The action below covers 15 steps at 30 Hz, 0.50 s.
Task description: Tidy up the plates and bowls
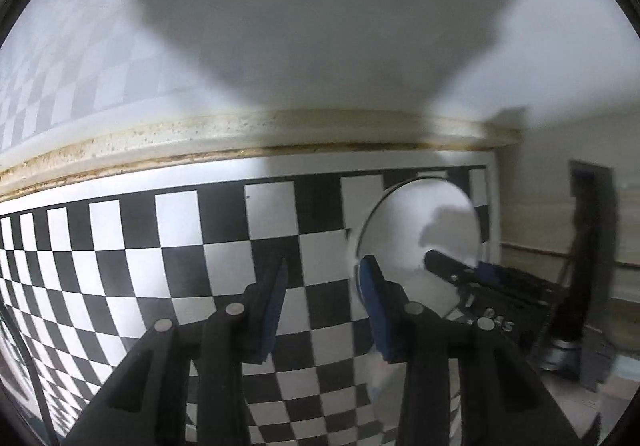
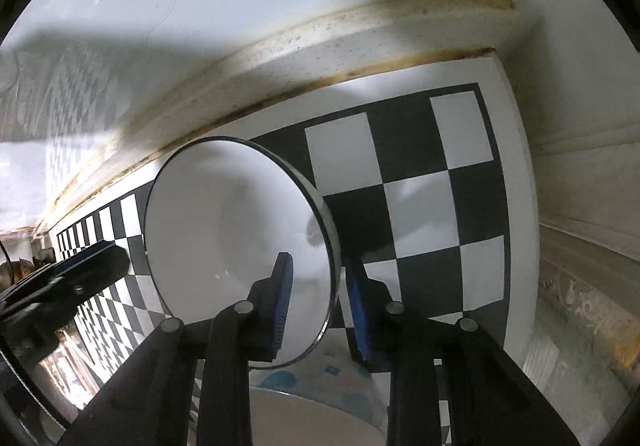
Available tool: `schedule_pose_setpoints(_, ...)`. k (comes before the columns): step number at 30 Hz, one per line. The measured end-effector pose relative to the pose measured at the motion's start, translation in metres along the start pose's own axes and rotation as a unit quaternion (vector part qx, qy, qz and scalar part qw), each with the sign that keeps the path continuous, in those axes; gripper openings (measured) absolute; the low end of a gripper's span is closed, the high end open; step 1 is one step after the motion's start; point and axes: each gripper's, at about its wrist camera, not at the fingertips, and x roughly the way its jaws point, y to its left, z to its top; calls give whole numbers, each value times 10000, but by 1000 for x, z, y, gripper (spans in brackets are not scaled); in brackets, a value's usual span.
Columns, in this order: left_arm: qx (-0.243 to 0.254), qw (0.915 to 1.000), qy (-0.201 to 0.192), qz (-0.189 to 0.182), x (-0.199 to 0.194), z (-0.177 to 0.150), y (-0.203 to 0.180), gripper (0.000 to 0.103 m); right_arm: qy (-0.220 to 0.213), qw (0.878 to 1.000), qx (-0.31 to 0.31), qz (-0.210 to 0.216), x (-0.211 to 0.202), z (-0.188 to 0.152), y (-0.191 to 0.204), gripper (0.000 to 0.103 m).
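We are holding the right gripper (image 2: 316, 306) with its jaws closed on the rim of a white bowl (image 2: 224, 230), one pad inside the wall and one outside, so the bowl is tilted up off the surface. Directly below it, a second dish (image 2: 320, 406) with blue markings is showing at the bottom edge of the right wrist view; we judge that the carried bowl is heading for it, so stacking is under way and not yet finished. We are keeping the left gripper (image 1: 324, 310) empty with its jaws apart, just beside the bowl. Beyond lies the checkerboard mat (image 2: 420, 189), bare where visible, then the stained backsplash ledge (image 1: 280, 129) and wall, limiting forward travel.
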Motion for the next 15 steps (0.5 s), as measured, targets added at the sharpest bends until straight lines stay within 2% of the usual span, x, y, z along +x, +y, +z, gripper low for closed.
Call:
schedule_pose_setpoints(7,156,9985,516,40,44,12,-13,35,108,9999,81,6,10,1,-10,30)
schedule_pose_setpoints(9,240,9985,487,79,55,16,-20,28,94,9999,81,10,11,0,-12,26)
schedule_pose_setpoints(10,285,9984,481,91,59,15,-22,15,78,9999,80,-10,14,0,-7,20)
schedule_pose_setpoints(11,275,9983,501,116,64,17,-24,10,62,9999,78,34,15,-1,-8,17)
schedule_pose_setpoints(12,256,9983,520,74,67,21,-28,10,58,9999,86,132,13,2,-11,12)
schedule_pose_setpoints(15,276,9985,458,121,69,20,-31,8,15,10000,69,71,16,-3,-5,11)
